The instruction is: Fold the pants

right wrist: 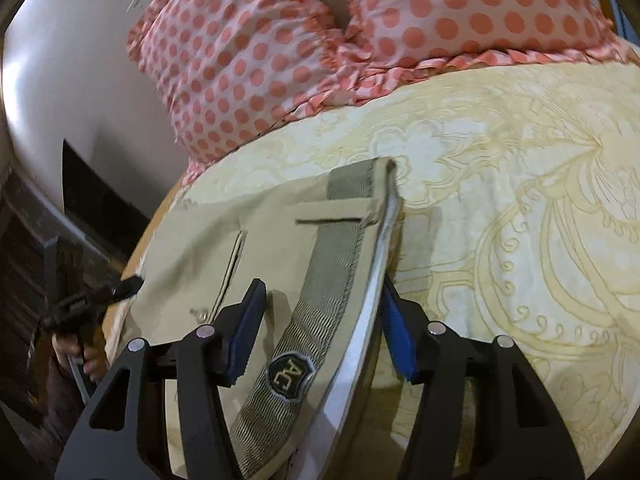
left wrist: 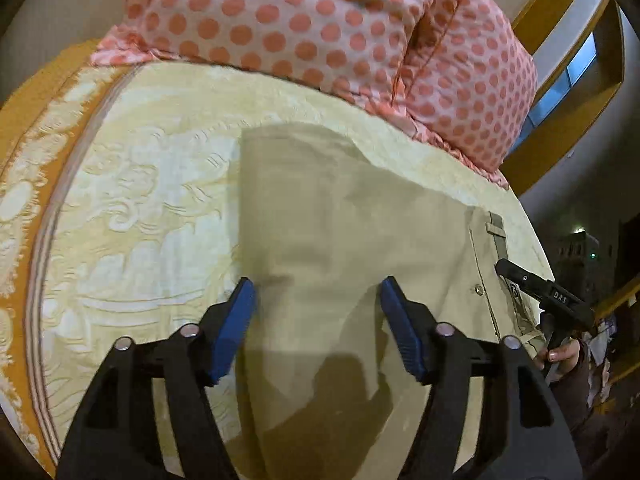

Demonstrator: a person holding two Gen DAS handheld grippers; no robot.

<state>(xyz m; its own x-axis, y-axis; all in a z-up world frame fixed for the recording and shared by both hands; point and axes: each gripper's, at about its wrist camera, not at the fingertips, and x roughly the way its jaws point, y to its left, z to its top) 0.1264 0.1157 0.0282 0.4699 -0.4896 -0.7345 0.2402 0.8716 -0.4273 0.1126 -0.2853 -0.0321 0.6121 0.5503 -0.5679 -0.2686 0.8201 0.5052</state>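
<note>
Beige pants [left wrist: 352, 232] lie folded flat on a yellow patterned bedspread [left wrist: 132, 200]. My left gripper [left wrist: 318, 300] is open, its blue pads just above the leg part of the cloth, holding nothing. My right gripper [right wrist: 324, 300] is open with its jaws on either side of the waistband [right wrist: 320, 300], which bears a dark "AC" badge [right wrist: 289, 373]; the pants [right wrist: 208, 248] lie under it. The right gripper also shows in the left wrist view [left wrist: 505, 267] at the waistband [left wrist: 500, 240], and the left gripper shows in the right wrist view [right wrist: 128, 286] at the pants' left edge.
Pink polka-dot pillows [left wrist: 320, 20] lie at the head of the bed, just beyond the pants; they also fill the top of the right wrist view [right wrist: 280, 52]. The bed's orange border [left wrist: 36, 92] runs along the left. A wooden frame [left wrist: 568, 120] and dark furniture stand off the bed.
</note>
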